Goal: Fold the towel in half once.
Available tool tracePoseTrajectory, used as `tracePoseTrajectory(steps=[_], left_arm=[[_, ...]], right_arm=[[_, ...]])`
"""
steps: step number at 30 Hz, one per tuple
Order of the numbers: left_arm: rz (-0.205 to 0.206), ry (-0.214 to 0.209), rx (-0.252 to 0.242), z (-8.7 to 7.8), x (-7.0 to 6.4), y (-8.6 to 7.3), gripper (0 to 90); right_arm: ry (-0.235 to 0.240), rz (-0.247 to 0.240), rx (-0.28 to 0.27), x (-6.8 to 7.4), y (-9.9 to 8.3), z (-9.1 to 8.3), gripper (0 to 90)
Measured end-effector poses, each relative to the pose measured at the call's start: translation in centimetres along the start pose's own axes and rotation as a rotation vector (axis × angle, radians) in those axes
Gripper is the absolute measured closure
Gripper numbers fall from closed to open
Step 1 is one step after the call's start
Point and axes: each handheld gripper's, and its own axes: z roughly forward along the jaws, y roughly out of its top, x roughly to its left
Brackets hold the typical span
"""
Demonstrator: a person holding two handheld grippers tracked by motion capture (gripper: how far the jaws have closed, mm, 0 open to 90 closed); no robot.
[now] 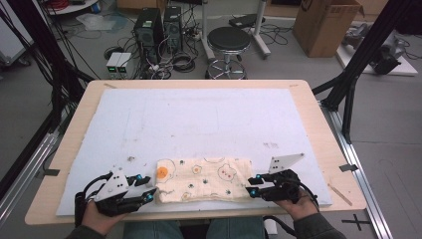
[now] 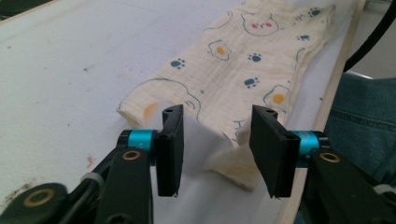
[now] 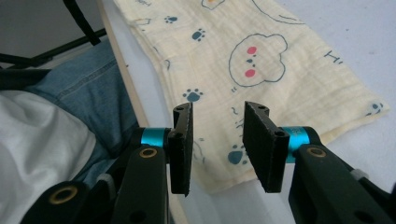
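One folded cream muslin cloth printed with bears, eggs and paws (image 1: 204, 179) lies lengthwise left-to-right between two open, empty tools, left tool (image 1: 146, 189) and right tool (image 1: 252, 185).

Both the left gripper (image 1: 145, 189) and right gripper (image 1: 253, 186) have black jaws, blue collars, brass screws and grey three-cornered plates.

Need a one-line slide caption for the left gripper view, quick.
Open left tool poised over the near corner of a folded printed cloth on the white mat.
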Motion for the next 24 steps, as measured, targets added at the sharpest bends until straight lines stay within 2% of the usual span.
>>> tracePoseTrajectory(steps=[5, 7, 11, 13, 16, 21, 24], left_arm=[[-0.004, -0.003, -0.013, 0.4, 0.0, 0.6, 51.7], [0.001, -0.011, 0.006, 1.1, 0.0, 0.7, 53.3], [0.026, -0.054, 0.073, 2.9, -0.4, 0.4, 71.2], [0.033, -0.071, 0.101, 3.7, -0.6, 0.2, 74.7], [0.055, -0.074, 0.139, 4.7, -0.8, -0.2, 76.7], [0.055, -0.068, 0.195, 5.3, -0.5, -0.9, 77.3], [0.034, -0.07, 0.193, 5.3, -0.4, -1.2, 76.9]], right_arm=[[-0.004, -0.007, 0.026, -0.5, 0.4, 1.2, 66.8], [0.002, 0.0, 0.04, -0.6, 0.5, 1.6, 69.7], [0.021, -0.004, 0.061, -0.8, 0.5, 2.4, 76.8], [0.031, -0.009, 0.08, -0.7, 0.3, 2.6, 78.8], [0.039, -0.012, 0.11, -0.6, -0.1, 2.9, 80.9], [0.026, -0.02, 0.139, -0.6, -0.8, 2.9, 80.8], [0.026, -0.01, 0.135, -0.6, -1.2, 2.7, 80.8]])
